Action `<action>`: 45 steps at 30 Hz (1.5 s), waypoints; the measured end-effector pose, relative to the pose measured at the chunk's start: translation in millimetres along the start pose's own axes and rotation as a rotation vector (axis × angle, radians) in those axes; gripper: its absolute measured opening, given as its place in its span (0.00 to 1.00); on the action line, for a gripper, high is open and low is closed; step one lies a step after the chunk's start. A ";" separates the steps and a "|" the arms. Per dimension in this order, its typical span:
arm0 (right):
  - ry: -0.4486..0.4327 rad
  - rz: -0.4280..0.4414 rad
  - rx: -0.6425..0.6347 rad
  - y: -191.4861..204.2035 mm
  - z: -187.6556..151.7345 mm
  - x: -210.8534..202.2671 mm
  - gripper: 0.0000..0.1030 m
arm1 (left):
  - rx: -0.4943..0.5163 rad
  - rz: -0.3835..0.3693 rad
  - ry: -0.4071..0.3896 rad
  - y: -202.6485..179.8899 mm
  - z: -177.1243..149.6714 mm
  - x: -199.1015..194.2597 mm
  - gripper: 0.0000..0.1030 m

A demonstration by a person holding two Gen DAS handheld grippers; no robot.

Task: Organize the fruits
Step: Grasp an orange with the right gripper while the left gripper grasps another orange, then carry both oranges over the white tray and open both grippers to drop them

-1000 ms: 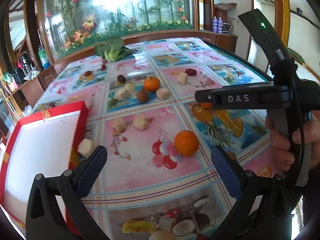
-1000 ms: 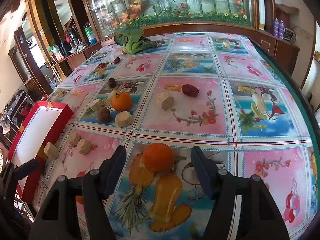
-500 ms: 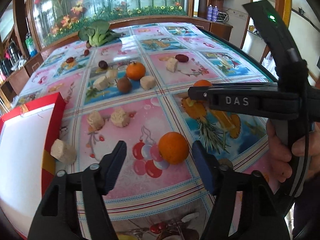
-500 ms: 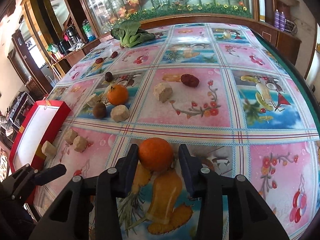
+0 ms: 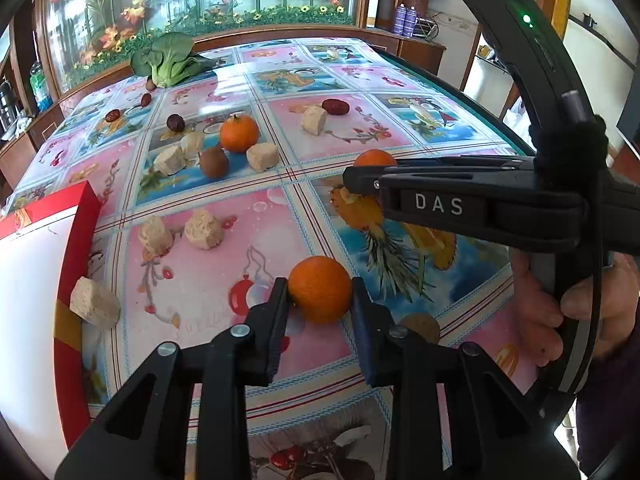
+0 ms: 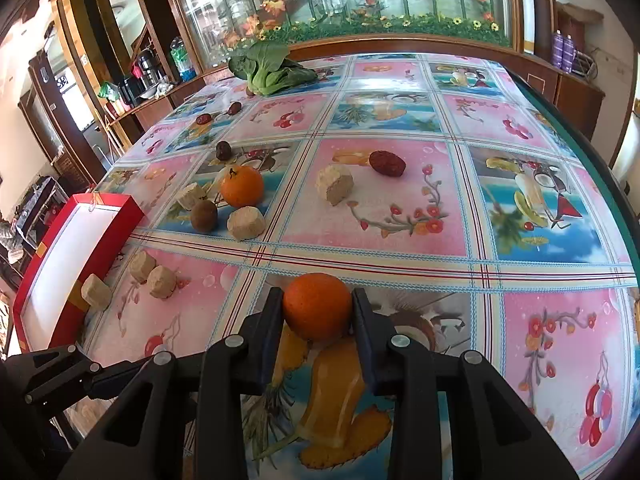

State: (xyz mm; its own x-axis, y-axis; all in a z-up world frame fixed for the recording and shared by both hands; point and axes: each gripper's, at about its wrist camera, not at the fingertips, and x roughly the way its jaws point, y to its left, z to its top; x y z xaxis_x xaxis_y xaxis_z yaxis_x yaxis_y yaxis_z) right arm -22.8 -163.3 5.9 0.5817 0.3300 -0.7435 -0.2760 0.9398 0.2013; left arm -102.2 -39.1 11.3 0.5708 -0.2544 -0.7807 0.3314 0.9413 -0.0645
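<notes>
Left gripper (image 5: 320, 292): its jaws are closing on an orange (image 5: 320, 289) that sits between them on the tablecloth (image 5: 256, 216); both pads appear to touch the fruit's sides.
Right gripper (image 6: 317, 306): its jaws are closing on a second orange (image 6: 317, 306), which sits between them with each pad against a side.
Right gripper from the left wrist view: it shows side-on at the right, marked DAS, and the second orange peeks out above its tip.
Hand (image 5: 560, 308): at the right edge of the left wrist view, it wraps around the right gripper's handle.
Third orange (image 6: 242, 186): free on the cloth, farther away and to the left, with a stem on top.
Brown round fruit (image 6: 204, 216): just beside the third orange, on its near left.
Tan cakes: one (image 6: 246, 223) lies near the brown fruit, one (image 6: 334, 184) farther right, two (image 6: 154, 274) sit side by side toward the left.
Cake by the box (image 6: 96, 292): it rests against the red wall.
Red dates: one (image 6: 387, 163) is just beside the right-hand cake, a darker one (image 6: 223, 150) lies beyond the third orange, and two (image 6: 218, 114) sit far off.
Red box (image 6: 120, 216): at the left edge of the table, white inside.
Leafy greens (image 6: 272, 68): at the far end of the table.
</notes>
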 end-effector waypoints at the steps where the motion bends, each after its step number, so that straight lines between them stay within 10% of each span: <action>1: -0.001 0.001 0.001 -0.5 0.1 0.0 0.32 | -0.006 -0.002 -0.001 1.0 0.2 -0.1 0.31; 11: -0.048 0.005 0.049 -9.1 1.4 -7.8 0.32 | -0.100 0.030 -0.073 27.1 -14.8 -41.1 0.31; 19: -0.156 -0.027 0.075 -5.7 2.1 -25.7 0.32 | -0.218 0.271 -0.235 95.4 -45.6 -120.9 0.31; 26: -0.193 0.145 -0.040 96.7 -1.9 -47.3 0.31 | -0.353 0.501 -0.233 168.7 -71.4 -148.7 0.31; 34: -0.033 0.337 -0.241 220.9 -16.7 -24.1 0.31 | -0.416 0.527 -0.151 203.3 -97.6 -139.8 0.31; 43: 0.087 0.292 -0.360 262.7 -43.0 13.1 0.33 | -0.427 0.584 -0.125 212.3 -108.5 -142.4 0.32; 45: 0.090 0.278 -0.387 266.4 -48.6 9.8 0.37 | -0.429 0.613 -0.123 212.1 -109.2 -143.5 0.51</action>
State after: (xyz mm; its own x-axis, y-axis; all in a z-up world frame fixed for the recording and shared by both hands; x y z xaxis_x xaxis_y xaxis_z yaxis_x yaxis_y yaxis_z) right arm -127.8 86.0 21.3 0.3813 0.5394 -0.7508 -0.6862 0.7094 0.1611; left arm -195.8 221.2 41.8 0.6465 0.3428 -0.6815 -0.3794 0.9195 0.1026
